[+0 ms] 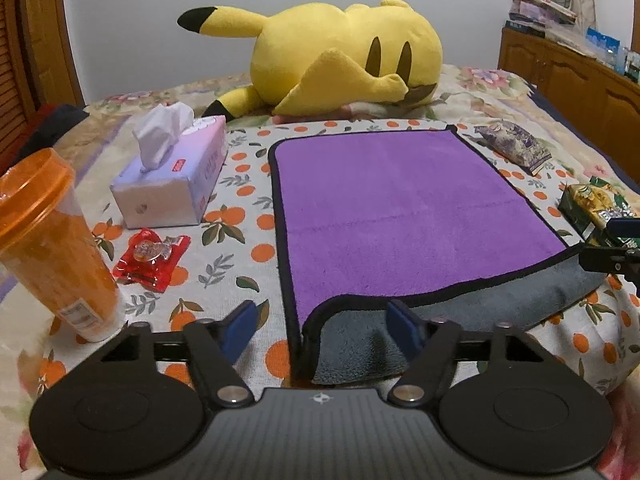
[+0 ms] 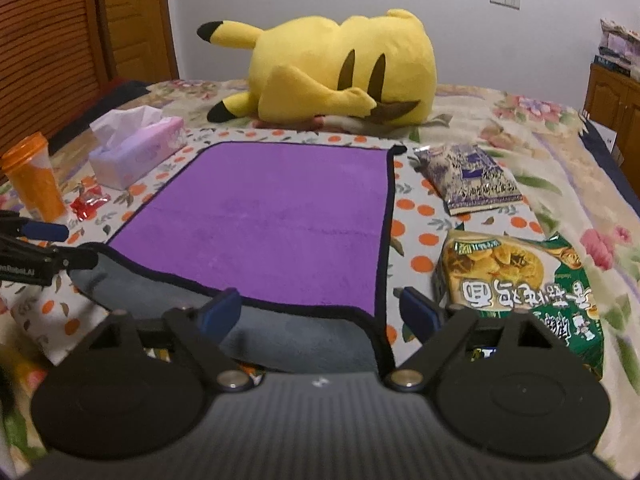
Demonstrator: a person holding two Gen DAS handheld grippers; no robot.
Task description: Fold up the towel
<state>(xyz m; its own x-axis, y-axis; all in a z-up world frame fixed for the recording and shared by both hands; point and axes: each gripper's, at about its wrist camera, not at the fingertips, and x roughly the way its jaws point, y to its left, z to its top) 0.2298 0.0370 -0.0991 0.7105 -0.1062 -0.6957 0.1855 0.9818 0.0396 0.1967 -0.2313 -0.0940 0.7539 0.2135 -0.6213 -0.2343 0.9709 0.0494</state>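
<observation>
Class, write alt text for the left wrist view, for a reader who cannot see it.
A purple towel lies flat on an orange-patterned cloth, its near edge draping to show a grey underside, with the open left claw straddling its near left corner. An orange cup, tissue box and red packet sit left; a yellow plush lies behind.

Quick count of what's around me: one towel, purple on top and grey underneath. One yellow plush at the back. One tissue box, one orange cup, one red candy packet. Two snack bags on the other side, a purple one and a green one. And my two grippers, left and right.
</observation>
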